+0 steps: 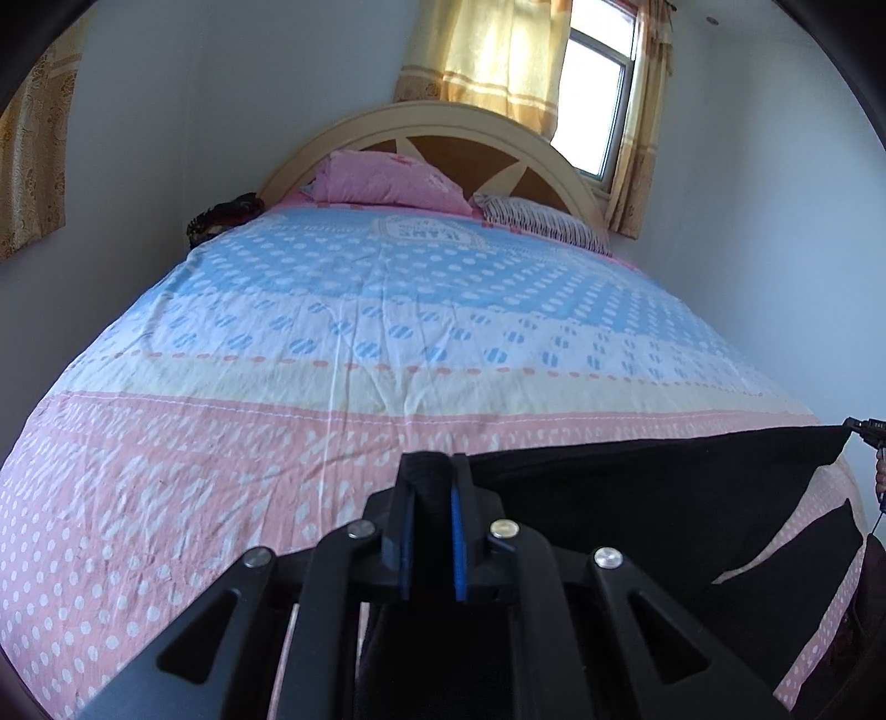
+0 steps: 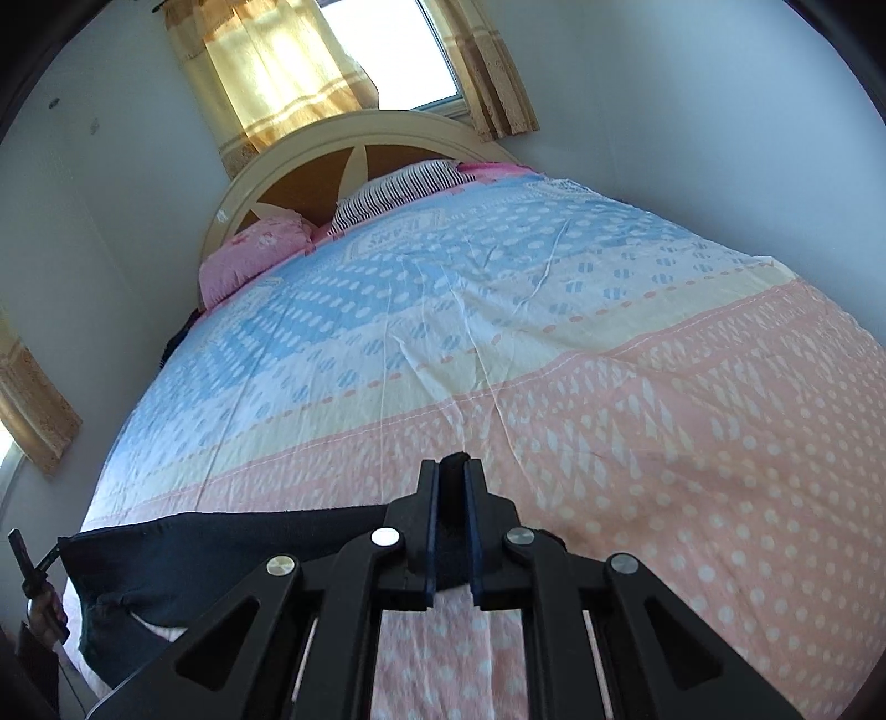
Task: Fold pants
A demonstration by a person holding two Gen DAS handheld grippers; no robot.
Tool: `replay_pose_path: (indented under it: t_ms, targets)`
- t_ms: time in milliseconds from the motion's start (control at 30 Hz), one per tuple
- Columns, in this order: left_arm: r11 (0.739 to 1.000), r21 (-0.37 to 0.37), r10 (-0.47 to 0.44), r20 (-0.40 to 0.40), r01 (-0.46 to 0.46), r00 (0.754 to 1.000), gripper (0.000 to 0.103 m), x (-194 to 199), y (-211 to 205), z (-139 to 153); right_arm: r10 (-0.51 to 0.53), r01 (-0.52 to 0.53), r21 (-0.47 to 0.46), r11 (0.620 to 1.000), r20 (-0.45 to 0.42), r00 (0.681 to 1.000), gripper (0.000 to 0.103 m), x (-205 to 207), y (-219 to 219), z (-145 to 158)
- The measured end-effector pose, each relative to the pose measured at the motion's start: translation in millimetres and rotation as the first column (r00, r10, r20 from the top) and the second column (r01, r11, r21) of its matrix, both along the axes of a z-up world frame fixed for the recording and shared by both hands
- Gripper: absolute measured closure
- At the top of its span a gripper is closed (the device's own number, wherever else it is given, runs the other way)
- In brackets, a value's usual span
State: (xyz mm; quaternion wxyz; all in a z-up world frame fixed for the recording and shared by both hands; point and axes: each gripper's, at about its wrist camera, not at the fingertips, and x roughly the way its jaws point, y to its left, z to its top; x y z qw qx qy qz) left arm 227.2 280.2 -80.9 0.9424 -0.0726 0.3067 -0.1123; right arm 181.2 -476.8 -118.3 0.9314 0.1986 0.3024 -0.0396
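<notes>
We see our left tongs (image 1: 434, 471) pointing forward and a bit down over the near end of the bed. Their two black fingers with blue pads (image 1: 458, 545) are squeezed almost all the way together, and a fold of the black cloth pants (image 1: 664, 493) is pinched between them. Our right tongs (image 2: 451, 471) point the same way, forward and a bit down, and they too are nearly shut on an edge of the same pants, with a small dark tuft of cloth poking out at the tips.

The pants hang stretched between the two tongs, at the near end of the bed. In the left view they spread off to the right; in the right view they spread off to the left.

Under them lies the big bed sheet (image 1: 354, 310) with white dots, pink near us, then pale yellow, then blue farther away. At the far end sit a pink pillow (image 1: 387, 183) and a striped black and white pillow (image 1: 545, 224), against a round cream and brown wooden headboard (image 1: 476, 124). Behind it hang yellow curtains (image 1: 493, 52) beside a bright window (image 1: 601, 99). The walls (image 1: 221, 105) are plain and pale.
</notes>
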Motion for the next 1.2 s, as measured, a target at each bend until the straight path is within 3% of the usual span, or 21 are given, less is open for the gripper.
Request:
replay_pose_path:
  t_ms: [200,467,667,767,833,867,933,1067,1200]
  targets:
    - [0.996,-0.08,-0.023,0.059,0.028,0.998,0.092,-36.3,14.6,-0.2,-0.027,0.027,0.026,0.999,0.032,0.999,0.095,-61.9,-4.5,-7.2]
    - [0.987,-0.146,-0.046,0.092,0.059,0.995,0.092,-82.2,20.0,-16.3,-0.065,0.066,0.079,0.995,-0.016,0.998,0.096,-117.1,-16.9,-52.1]
    - [0.995,-0.074,-0.062,0.053,0.066,0.997,0.092,-102.2,13.1,-38.3,-0.074,0.082,0.072,0.994,-0.103,0.992,0.098,-134.1,-19.4,-86.0]
    - [0.998,0.007,-0.066,0.041,0.066,0.997,0.092,-107.5,6.6,-47.6,-0.147,0.151,0.043,0.988,-0.097,0.984,0.097,-146.9,-24.1,-83.2]
    - [0.996,0.047,-0.072,0.042,0.07,0.997,0.092,-110.2,2.3,-51.0,-0.173,0.173,-0.014,0.985,-0.083,0.981,0.084,-154.3,-18.0,-68.5]
    - [0.996,0.061,-0.074,0.044,0.071,0.996,0.092,-110.6,0.5,-51.1,-0.167,0.163,-0.055,0.985,-0.064,0.984,0.065,-157.8,-10.2,-58.3]
    - [0.995,0.075,-0.075,0.052,0.071,0.996,0.092,-111.8,-0.9,-50.8,-0.103,0.099,-0.142,0.985,-0.021,0.994,0.057,-159.7,16.4,-36.3]
    - [0.992,0.1,-0.077,0.058,0.071,0.995,0.092,-112.9,-2.9,-50.9,0.104,-0.103,-0.304,0.947,-0.012,0.995,0.057,-141.2,100.6,-12.0]
    - [0.993,0.093,-0.075,0.058,0.07,0.995,0.092,-114.2,-2.9,-51.9,0.342,-0.364,-0.377,0.851,-0.127,0.931,0.057,-106.2,201.5,-27.2]
